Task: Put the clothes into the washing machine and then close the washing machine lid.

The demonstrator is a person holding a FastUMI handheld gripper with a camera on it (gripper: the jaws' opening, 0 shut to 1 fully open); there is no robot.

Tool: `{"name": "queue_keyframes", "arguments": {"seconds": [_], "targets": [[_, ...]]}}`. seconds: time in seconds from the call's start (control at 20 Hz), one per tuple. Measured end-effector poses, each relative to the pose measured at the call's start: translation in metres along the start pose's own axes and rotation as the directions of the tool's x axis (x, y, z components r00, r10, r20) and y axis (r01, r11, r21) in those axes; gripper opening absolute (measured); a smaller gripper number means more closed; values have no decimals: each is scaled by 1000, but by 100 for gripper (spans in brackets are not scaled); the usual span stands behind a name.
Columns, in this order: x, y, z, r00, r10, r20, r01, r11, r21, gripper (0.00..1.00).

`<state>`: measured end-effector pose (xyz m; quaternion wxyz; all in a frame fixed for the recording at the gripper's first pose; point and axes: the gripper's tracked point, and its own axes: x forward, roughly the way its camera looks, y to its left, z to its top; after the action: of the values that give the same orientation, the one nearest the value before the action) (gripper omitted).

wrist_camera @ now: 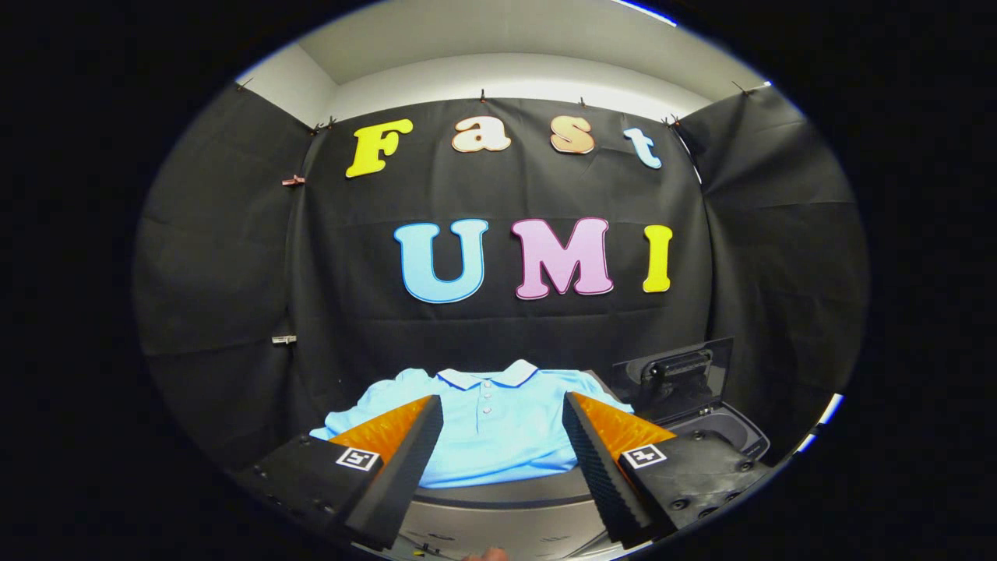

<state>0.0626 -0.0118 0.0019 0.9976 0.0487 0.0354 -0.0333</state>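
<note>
— Any writing here that can be read?
— No words or numbers. The gripper (502, 399), its fingers spread wide apart, carries two square black-and-white coded tags: the left tag (357, 458) on one finger's base, the right tag (644, 456) on the other's.
— Do they spell anything?
— No, only blocky patterns.

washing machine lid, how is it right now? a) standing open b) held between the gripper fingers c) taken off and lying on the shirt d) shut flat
a: the washing machine lid stands raised behind the open tub, beside the light blue polo shirt, while the gripper is open with its fingers spread either side of the shirt and touching nothing.
</note>
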Motion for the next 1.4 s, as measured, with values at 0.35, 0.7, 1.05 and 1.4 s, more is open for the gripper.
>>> {"name": "queue_keyframes", "arguments": {"seconds": [0.35,0.7,1.05,1.4], "targets": [[61,6,0,997,0,-83,2,1000,23,97],[118,2,-18,973,-13,-229,21,999,34,99],[149,2,-68,902,-15,-431,9,1000,-16,99],[160,6,-99,826,-10,-563,4,1000,-12,99]]}}
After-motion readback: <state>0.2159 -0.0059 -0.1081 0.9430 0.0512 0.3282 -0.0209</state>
